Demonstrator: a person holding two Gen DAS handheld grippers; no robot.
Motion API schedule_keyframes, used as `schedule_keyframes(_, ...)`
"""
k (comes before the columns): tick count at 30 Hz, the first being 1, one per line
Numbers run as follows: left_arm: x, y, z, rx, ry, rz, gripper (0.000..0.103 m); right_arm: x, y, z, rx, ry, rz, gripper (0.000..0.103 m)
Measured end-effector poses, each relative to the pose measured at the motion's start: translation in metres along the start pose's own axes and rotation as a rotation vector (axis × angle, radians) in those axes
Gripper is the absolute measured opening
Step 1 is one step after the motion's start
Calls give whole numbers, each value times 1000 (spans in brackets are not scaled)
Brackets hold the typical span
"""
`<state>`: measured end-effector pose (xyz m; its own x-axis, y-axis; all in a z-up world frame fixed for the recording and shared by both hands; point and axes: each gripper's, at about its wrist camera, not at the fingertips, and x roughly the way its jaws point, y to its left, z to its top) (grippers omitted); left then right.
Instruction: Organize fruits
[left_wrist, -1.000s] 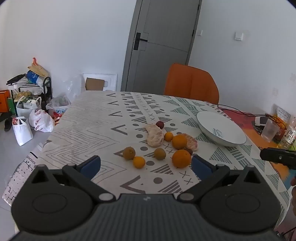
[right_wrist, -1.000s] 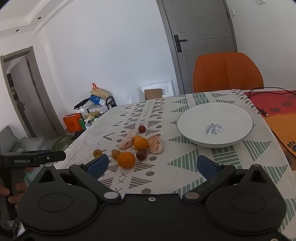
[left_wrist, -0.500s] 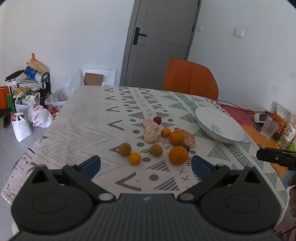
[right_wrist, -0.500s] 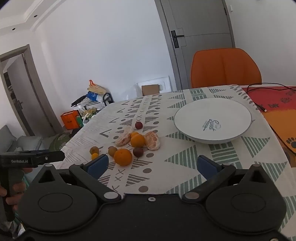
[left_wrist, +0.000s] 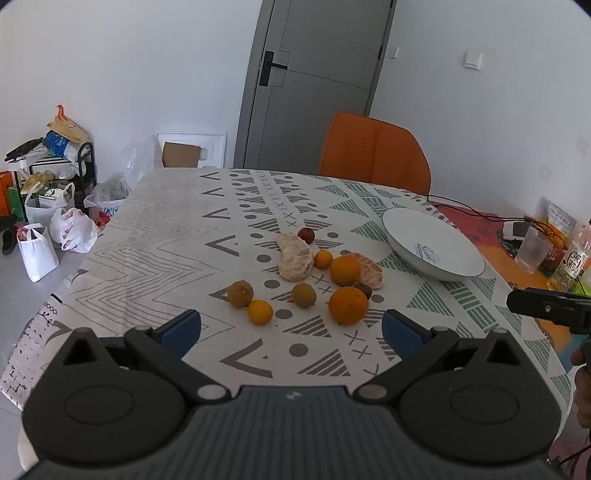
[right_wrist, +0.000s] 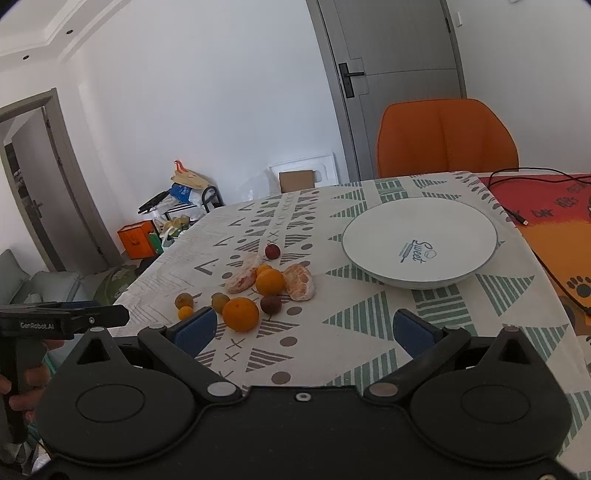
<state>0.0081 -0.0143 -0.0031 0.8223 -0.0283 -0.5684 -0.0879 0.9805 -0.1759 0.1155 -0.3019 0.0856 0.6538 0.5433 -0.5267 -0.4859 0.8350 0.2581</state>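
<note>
Patterned tablecloth (left_wrist: 166, 236) fills the left wrist view, where the left gripper (left_wrist: 291, 326) hangs with jaws spread and empty before scattered fruits (left_wrist: 306, 273). From the right wrist, the right gripper (right_wrist: 303, 326), also spread, faces the fruits (right_wrist: 255, 291) lying left of 1 white plate (right_wrist: 421, 275).

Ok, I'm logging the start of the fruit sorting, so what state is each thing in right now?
Left gripper: open, holding nothing.
Right gripper: open, holding nothing.
White round plate with blue lettering: empty, upright on the table.
Two peeled citrus pieces: skinless, lying on the patterned tablecloth.
Large unpeeled oranges: whole, loose on the cloth.
Grey door: closed.
Orange chair: unoccupied.
</note>
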Motion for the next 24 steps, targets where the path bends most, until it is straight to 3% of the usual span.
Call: schedule_keyframes(24, 1, 3, 4, -4, -15, 4, 103, 4, 5, -1, -27, 5, -13, 103)
